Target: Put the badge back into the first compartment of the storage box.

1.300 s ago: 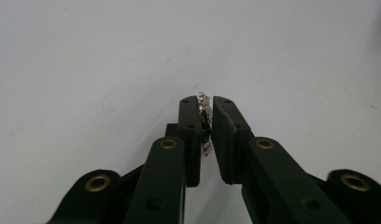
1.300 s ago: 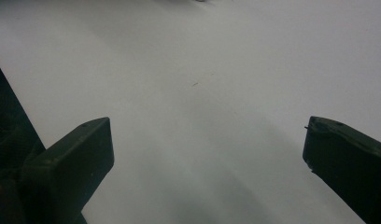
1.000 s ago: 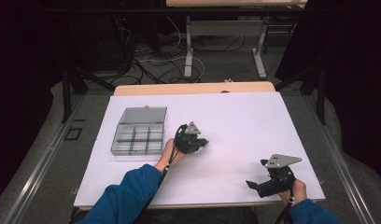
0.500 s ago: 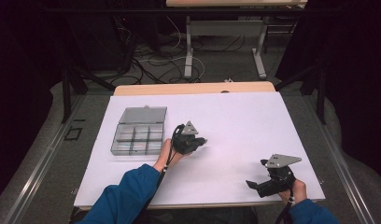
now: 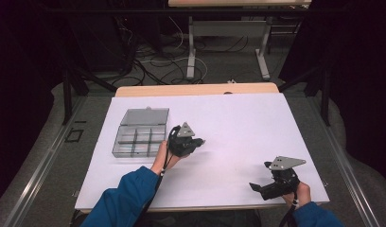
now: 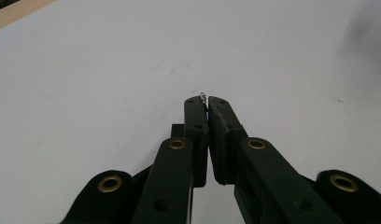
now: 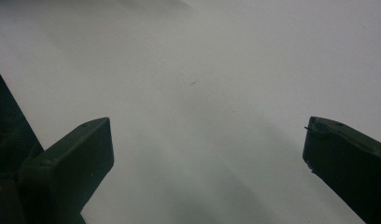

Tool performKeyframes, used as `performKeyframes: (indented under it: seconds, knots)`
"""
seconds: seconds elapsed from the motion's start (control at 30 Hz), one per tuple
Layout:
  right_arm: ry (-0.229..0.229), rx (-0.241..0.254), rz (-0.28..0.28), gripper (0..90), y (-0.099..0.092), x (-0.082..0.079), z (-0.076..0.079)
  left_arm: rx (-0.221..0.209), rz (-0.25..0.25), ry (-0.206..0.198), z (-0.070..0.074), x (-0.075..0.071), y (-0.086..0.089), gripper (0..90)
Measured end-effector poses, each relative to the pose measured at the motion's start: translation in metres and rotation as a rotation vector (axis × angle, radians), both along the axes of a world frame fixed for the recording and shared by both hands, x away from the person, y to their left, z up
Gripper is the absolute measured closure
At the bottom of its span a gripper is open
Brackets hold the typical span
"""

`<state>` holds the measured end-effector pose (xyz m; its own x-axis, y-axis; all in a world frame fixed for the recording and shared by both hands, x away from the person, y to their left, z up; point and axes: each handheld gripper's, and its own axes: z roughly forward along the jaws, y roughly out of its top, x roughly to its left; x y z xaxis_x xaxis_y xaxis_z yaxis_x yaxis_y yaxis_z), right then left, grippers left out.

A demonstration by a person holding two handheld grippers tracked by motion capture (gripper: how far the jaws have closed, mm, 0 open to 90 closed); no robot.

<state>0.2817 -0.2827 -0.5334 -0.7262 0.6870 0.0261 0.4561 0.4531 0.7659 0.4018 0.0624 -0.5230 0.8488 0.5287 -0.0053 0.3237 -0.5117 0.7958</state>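
So the left tongs are pinched tight on some tiny shiny metal bit, maybe a little ring or clip, too small to tell. It just pokes out past the very tips of the black jaws, so the hold is right at the end and looks a bit marginal to me. From above, the left tongs hang over the white table, pointing off to the right, and the clear compartment box with its lid flipped open sits just beside them on the left, on the wrist side. That's the key thing: the box is behind where the tips point, so my guess is the hand has to swing back left to drop the bit into one of the cells. The box runs long side to side, with its cells laid out in rows. The right tongs are parked near the front right corner, well apart from everything, jaws spread wide with nothing between them. The left hand is clearly the nearer one to the box.
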Motion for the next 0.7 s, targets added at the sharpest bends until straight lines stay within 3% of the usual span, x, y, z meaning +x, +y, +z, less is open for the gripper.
performKeyframes:
  seconds: [0.27, 0.63, 0.7]
  knots:
    - [0.000, 0.002, -0.002, 1.4, 0.000, 0.000, 0.000, 0.009, 0.011, -0.012, 0.004, -0.005, 0.009, 86.7]
    - [-0.008, 0.003, 0.000, 1.4, 0.001, 0.001, 0.000, -0.026, 0.045, -0.020, 0.015, -0.013, 0.025, 86.7]
    - [-0.009, 0.001, 0.000, 1.4, 0.001, 0.001, 0.000, -0.016, 0.045, -0.034, 0.018, -0.014, 0.030, 86.7]
